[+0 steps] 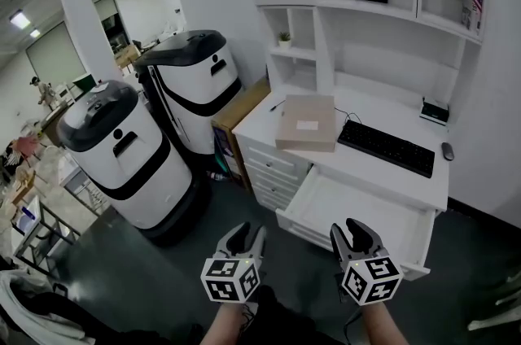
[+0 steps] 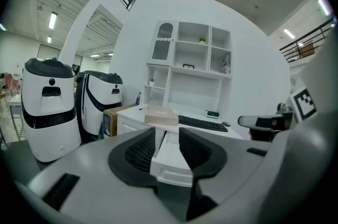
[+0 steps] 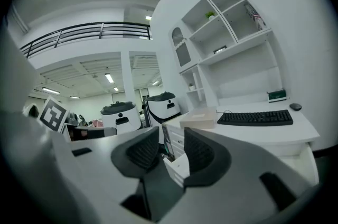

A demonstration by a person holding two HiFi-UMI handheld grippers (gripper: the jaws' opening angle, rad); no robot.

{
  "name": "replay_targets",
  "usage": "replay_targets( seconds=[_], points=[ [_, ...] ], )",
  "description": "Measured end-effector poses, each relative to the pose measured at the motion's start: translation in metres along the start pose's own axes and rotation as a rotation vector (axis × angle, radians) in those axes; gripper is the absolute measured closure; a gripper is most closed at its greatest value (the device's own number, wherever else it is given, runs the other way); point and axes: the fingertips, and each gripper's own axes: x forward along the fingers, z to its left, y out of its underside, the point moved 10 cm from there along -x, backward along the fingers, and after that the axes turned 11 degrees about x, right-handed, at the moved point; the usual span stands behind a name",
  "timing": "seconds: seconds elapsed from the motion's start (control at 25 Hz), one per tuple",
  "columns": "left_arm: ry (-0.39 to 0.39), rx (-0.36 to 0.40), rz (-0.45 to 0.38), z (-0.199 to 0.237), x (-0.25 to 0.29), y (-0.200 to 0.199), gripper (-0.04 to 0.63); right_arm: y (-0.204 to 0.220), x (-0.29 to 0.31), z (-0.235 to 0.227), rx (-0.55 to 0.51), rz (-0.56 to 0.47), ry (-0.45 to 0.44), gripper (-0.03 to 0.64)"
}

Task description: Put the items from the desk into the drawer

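So basically nothing's been put away yet. The flat tan box (image 1: 307, 122) sits on the left part of the desk (image 1: 358, 103), with one corner hanging over the front edge. The black keyboard (image 1: 385, 147) is just to its right and the mouse (image 1: 447, 150) is out by the far right edge. There's also a pen (image 1: 278, 105) behind the box and a small dark gadget (image 1: 434, 111) at the back against the shelving.

The drawer (image 1: 350, 209) under the desktop is already pulled out and looks empty, just bare white bottom. So I'd say the opening step is done and all the actual moving of stuff is left.

The left gripper (image 1: 247, 231) and right gripper (image 1: 356, 228) are side by side low in front of the person, aimed roughly level toward the desk with a slight downward tilt, well short of it. Both have their jaws partly apart with nothing between them, and you can see the drawer front through the gap.

Two big white-and-black machines (image 1: 122, 148) stand off to the left of the desk.
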Motion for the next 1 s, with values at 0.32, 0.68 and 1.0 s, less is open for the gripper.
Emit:
replay_targets(
  seconds=[0.32,0.68,1.0],
  points=[
    [-0.025,-0.041,0.003,0.047,0.022,0.002,0.43,-0.006,0.052,0.009,0.022,0.02,-0.034,0.408],
    [0.006,-0.082,0.009,0.151,0.083,-0.005,0.409,-0.02,0.158,0.034,0.051,0.01,0.008,0.39],
    [0.042,-0.102,0.009,0.253,0.135,-0.02,0.399,-0.029,0.244,0.053,0.059,0.009,0.108,0.387]
  ],
)
